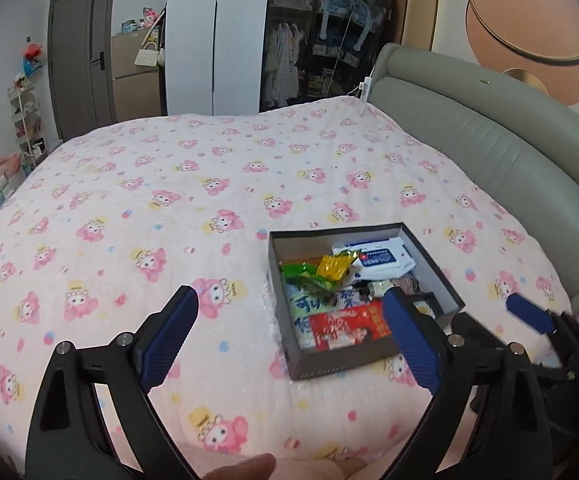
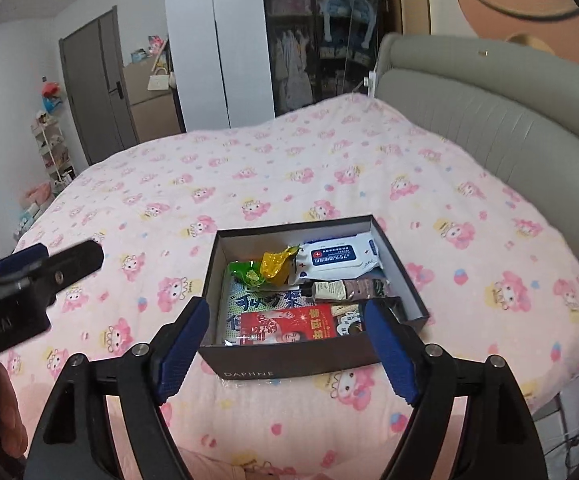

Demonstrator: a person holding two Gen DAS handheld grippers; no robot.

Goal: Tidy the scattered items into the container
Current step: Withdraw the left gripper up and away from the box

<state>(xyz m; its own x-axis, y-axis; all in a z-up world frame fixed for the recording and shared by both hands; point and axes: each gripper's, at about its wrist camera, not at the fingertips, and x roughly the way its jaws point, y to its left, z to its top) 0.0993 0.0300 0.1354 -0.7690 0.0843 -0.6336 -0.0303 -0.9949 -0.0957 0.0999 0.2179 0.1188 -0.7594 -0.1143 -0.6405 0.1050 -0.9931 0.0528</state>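
A wide bed (image 1: pixel 177 200) under a pink quilt printed with cartoon rabbits fills both views, with a grey padded headboard (image 1: pixel 489 136) along its right edge. Toward the near right corner of the bed sits a dark, open box (image 2: pixel 289 364), its front wall lettered DAPHNE and its bottom covered with the gathered things. Largest among them is a white and blue pack of wet wipes (image 2: pixel 335 258) against the box's far right corner; a red packet (image 2: pixel 289 326) lies along the near wall over a pale blue printed packet (image 2: pixel 249 304). A slim tube (image 2: pixel 349 289) lies crosswise in the middle, and a yellow wrapper (image 2: pixel 275 265) and a green wrapper (image 2: pixel 245 271) are bunched toward the far left corner. The left gripper (image 1: pixel 289 340) hangs over the quilt just left of the box, jaws spread wide and holding nothing. The right gripper (image 2: pixel 285 344) hangs in front of the box's near wall, jaws likewise spread and bare.
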